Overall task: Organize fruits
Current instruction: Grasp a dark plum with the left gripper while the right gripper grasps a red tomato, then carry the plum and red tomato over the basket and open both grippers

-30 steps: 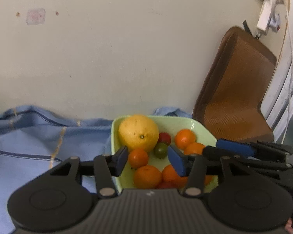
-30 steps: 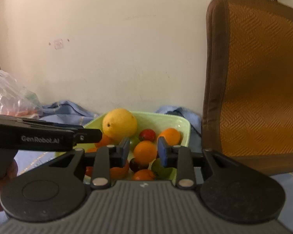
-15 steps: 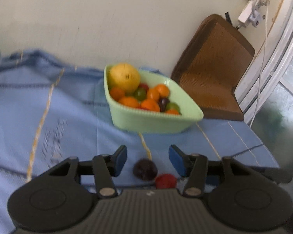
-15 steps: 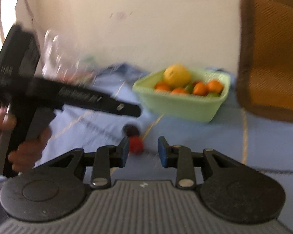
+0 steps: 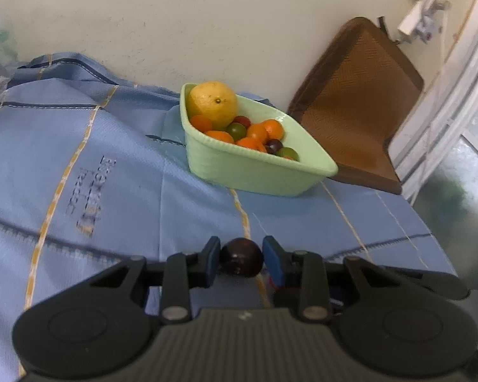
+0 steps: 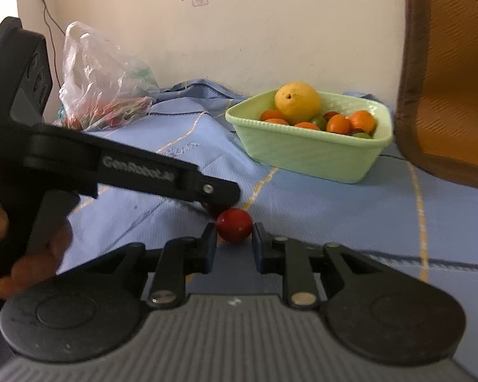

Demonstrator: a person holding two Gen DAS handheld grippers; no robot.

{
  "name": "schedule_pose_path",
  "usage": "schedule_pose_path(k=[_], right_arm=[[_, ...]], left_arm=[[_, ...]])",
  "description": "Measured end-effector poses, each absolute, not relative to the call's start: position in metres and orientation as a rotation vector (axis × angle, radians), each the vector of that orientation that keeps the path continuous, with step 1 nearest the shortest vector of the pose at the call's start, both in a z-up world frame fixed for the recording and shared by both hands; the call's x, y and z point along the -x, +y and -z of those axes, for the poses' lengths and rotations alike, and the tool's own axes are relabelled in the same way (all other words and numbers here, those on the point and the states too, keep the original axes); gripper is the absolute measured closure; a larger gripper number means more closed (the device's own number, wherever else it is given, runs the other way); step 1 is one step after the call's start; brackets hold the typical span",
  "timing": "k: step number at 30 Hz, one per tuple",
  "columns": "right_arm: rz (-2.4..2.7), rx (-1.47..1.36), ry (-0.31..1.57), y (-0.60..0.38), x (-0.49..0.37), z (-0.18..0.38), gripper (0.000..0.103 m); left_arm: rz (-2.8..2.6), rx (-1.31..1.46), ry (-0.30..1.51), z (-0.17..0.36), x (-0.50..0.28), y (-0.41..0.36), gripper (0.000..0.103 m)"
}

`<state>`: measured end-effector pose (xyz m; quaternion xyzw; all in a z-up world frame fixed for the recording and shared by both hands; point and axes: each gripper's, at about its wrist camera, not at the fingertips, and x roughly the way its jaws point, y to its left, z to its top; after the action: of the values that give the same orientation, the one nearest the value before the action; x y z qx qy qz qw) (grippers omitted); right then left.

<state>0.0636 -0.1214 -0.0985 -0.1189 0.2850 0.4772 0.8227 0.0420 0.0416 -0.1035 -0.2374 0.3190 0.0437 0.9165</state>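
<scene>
Left wrist view: my left claw (image 5: 241, 260) pinches the dark plum (image 5: 241, 261) on the blue cloth, my right claw (image 6: 233, 244) the red fruit (image 6: 234, 225); next, lift both toward the green bowl (image 5: 255, 168).

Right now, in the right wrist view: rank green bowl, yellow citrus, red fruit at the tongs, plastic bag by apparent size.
1. Plastic bag and green bowl: look alike, unranked.
2. Yellow citrus.
3. Red fruit, though nearest the camera, so truly smaller still.

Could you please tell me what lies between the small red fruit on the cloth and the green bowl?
Only bare blue cloth separates the small round red fruit from the pale green plastic bowl, per the right wrist view.
</scene>
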Motion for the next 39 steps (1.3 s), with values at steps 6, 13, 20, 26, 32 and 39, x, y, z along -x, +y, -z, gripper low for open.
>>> schedule_pose_path(k=[6, 13, 20, 26, 32, 39], right_arm=[[-0.977, 0.226, 0.609, -0.174, -0.033, 0.102, 0.077], [-0.909, 0.138, 0.587, -0.223, 0.002, 0.101, 0.077], [-0.888, 0.135, 0.573, -0.241, 0.023, 0.103, 0.076], [-0.888, 0.151, 0.582, -0.241, 0.033, 0.111, 0.075], [-0.885, 0.173, 0.552, -0.239, 0.038, 0.111, 0.065], [-0.886, 0.192, 0.534, -0.241, 0.043, 0.113, 0.06]], left_arm=[[-0.046, 0.477, 0.637, 0.099, 0.003, 0.008, 0.073], [-0.025, 0.438, 0.62, 0.098, 0.052, -0.038, 0.073], [-0.025, 0.387, 0.619, 0.1, 0.076, -0.064, 0.073], [-0.035, 0.351, 0.631, 0.107, 0.085, -0.07, 0.071], [-0.053, 0.302, 0.604, 0.105, 0.092, -0.076, 0.056], [-0.05, 0.222, 0.591, 0.105, 0.101, -0.088, 0.052]])
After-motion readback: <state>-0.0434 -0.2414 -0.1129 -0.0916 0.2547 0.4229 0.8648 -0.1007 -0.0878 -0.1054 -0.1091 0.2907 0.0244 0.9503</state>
